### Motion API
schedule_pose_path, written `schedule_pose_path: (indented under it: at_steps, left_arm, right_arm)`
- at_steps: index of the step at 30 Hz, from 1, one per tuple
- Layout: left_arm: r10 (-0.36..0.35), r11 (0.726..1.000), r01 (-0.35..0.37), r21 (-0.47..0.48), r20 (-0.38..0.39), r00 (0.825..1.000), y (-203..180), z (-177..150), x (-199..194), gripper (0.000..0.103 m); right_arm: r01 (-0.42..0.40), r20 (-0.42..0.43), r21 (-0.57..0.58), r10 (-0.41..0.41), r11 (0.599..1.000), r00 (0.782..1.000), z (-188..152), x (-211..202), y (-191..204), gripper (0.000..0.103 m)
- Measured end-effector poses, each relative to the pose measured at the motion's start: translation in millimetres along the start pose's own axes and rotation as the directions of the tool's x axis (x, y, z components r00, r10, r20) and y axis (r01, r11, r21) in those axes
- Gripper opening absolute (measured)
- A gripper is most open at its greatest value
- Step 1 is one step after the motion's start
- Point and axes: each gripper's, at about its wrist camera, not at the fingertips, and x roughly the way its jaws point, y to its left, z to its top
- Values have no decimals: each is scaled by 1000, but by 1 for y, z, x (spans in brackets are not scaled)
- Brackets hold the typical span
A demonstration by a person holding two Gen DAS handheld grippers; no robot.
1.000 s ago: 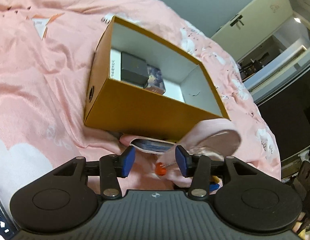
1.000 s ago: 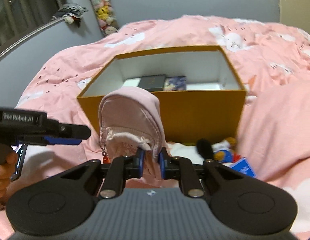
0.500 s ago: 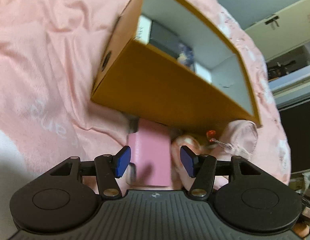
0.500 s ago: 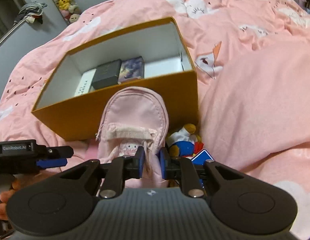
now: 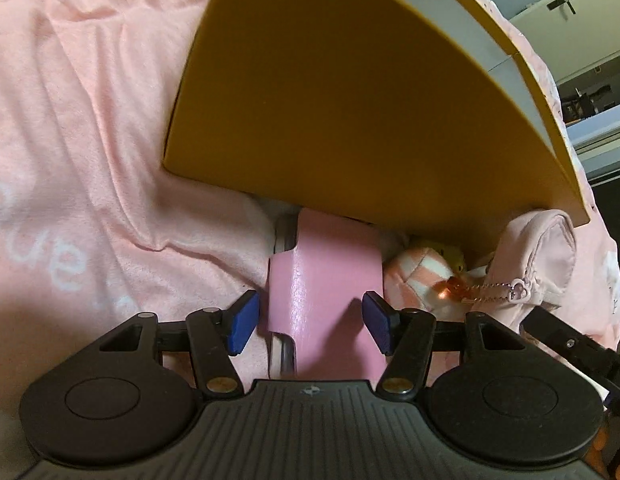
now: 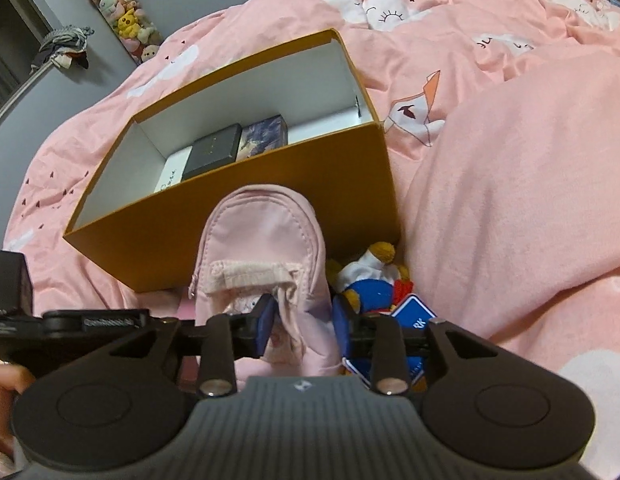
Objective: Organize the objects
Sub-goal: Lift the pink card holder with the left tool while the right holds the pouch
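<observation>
Glossy pink case [image 5: 323, 276]; matt cardboard box [image 6: 246, 216]; soft cloth pouch [image 6: 266, 240], blanket [image 6: 509, 200].

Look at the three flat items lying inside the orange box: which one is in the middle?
The black case lies in the middle, between the white box and the dark blue patterned box; it alone is plain black.
</observation>
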Motion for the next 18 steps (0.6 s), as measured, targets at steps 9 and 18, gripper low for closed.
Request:
schedule_pose_path:
  at_steps: [9,18]
  left_arm:
    - [-21,1000,20,13,46,999,-1,-9,-8,37]
    - [-64,991,45,130,144,988,-23,-30,-57,22]
  right_arm:
    - [-4,17,-25,4,1000,1000,-5,-4,5,27]
    - [5,33,-70,-2,998,999,-6,-21,18,15]
